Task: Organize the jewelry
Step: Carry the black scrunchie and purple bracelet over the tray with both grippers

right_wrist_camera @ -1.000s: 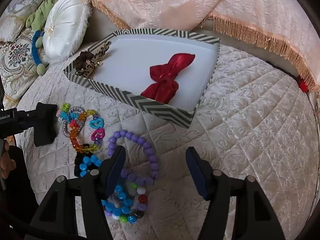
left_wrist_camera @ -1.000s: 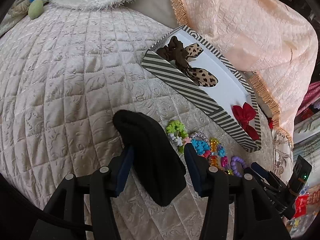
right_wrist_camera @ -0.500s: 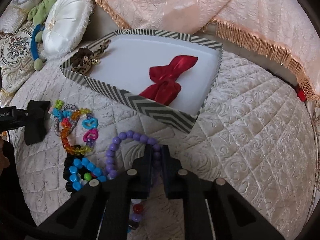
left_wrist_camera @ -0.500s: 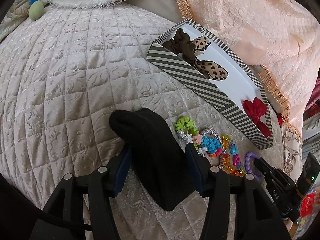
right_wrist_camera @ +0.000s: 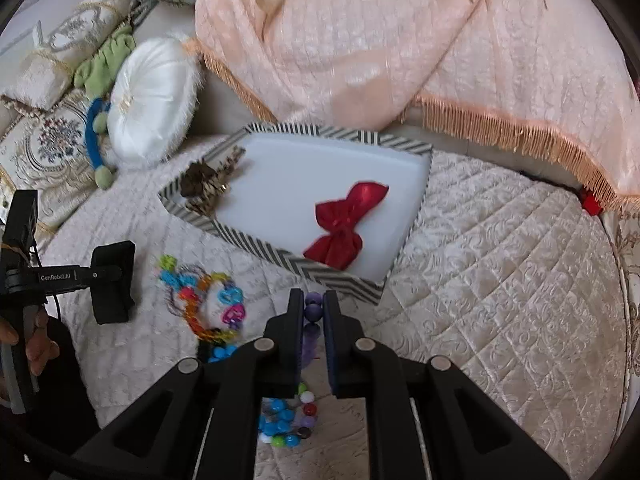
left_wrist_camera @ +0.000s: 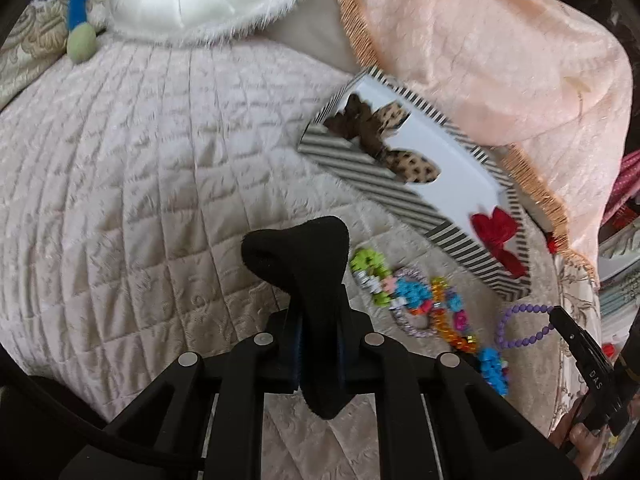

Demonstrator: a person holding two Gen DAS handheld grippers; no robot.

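Note:
My left gripper [left_wrist_camera: 318, 320] is shut on a piece of black fabric [left_wrist_camera: 296, 256], pinched upright above the quilt. My right gripper [right_wrist_camera: 313, 300] is shut on a purple bead bracelet [right_wrist_camera: 312, 312], which hangs down between its fingers; in the left wrist view the purple bracelet [left_wrist_camera: 520, 326] loops out from that gripper's tip. A tangle of colourful bracelets [right_wrist_camera: 208, 296] lies on the quilt between the two grippers, with more beads [right_wrist_camera: 280, 416] under the right one. Behind them sits a striped box [right_wrist_camera: 280, 258] holding a red bow [right_wrist_camera: 344, 220] and a leopard-print bow [right_wrist_camera: 204, 188].
A quilted cream bedspread [left_wrist_camera: 140, 160] covers the bed. A peach fringed blanket [right_wrist_camera: 400, 40] is heaped right behind the box. A round white cushion [right_wrist_camera: 152, 100] and embroidered pillows [right_wrist_camera: 52, 140] lie at the back left. A hand [right_wrist_camera: 36, 344] holds the left gripper.
The left jaws have closed on the black fabric and raised it. The right jaws closed on the purple bracelet, then lifted it off the quilt toward the box.

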